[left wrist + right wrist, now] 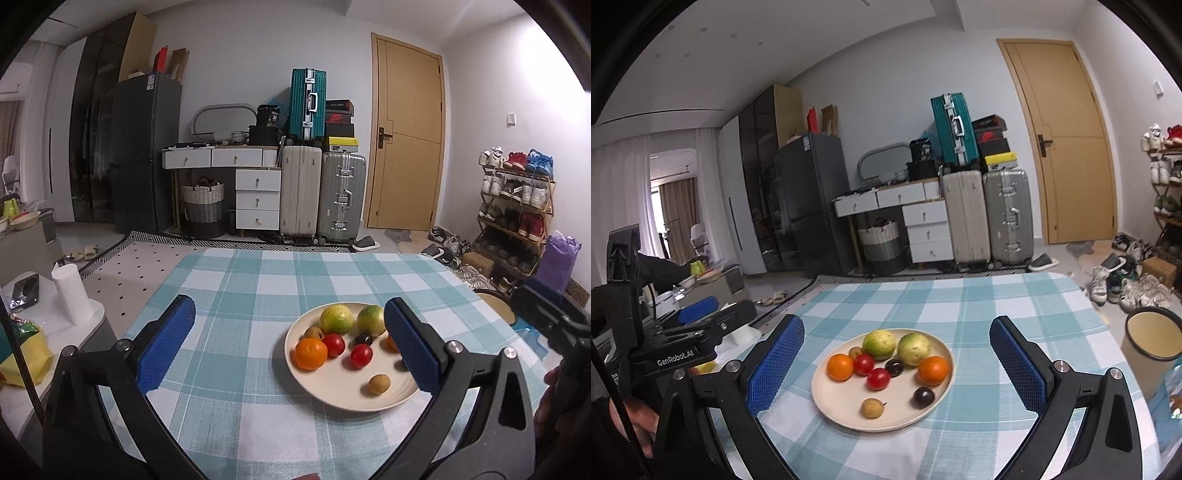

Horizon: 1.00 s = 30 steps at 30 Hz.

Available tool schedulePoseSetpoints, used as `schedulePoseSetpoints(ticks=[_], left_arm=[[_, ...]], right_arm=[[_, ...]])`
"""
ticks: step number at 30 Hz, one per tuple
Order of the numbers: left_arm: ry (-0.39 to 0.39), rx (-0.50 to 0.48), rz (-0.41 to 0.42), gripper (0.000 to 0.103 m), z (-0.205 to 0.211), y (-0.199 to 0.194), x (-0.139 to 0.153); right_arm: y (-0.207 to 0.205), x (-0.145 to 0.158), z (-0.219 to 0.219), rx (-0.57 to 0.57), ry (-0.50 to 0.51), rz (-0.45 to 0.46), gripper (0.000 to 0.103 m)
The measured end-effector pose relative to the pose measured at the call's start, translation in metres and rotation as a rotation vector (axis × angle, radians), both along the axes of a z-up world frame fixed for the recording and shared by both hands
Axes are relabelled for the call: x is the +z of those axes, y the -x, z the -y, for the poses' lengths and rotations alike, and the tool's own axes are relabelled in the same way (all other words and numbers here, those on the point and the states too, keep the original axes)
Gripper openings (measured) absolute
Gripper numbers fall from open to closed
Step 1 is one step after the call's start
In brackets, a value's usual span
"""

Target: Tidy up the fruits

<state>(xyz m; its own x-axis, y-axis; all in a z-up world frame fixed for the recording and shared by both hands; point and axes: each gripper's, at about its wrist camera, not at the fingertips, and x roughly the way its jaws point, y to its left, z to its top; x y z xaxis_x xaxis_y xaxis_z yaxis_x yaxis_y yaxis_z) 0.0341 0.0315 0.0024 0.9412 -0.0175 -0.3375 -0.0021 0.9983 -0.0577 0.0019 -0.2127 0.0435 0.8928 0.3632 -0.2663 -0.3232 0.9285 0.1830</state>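
The round cream plate (827, 402) of mixed fruit sits mid-frame on the teal checked tabletop (960, 306). Left tongs (290, 341) and right tongs (895, 363) both gape wide, empty. Nudging the plate's rim could send the small brown longan (871, 408) rolling off.

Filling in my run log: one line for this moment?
stage: all fruit on plate | left tongs: open, empty | right tongs: open, empty | table: checked cloth

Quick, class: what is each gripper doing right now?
Left gripper: open, holding nothing.
Right gripper: open, holding nothing.
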Motion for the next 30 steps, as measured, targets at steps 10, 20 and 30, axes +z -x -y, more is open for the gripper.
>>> schedulePoseSetpoints(ticks=[10,20,30], left_arm=[[-0.026,0.052,0.028,0.102,-0.014,-0.001,-0.036],[-0.066,0.025,0.055,0.102,-0.009,-0.001,-0.059],[-0.055,0.014,0.032,0.102,-0.005,-0.015,-0.067]], right_arm=[[0.020,-0.021,-0.015,-0.057,0.153,0.139,0.103],[0.014,-0.044,-0.011,-0.062,0.173,0.106,0.103],[-0.005,-0.053,-0.010,-0.019,0.157,-0.006,0.103]])
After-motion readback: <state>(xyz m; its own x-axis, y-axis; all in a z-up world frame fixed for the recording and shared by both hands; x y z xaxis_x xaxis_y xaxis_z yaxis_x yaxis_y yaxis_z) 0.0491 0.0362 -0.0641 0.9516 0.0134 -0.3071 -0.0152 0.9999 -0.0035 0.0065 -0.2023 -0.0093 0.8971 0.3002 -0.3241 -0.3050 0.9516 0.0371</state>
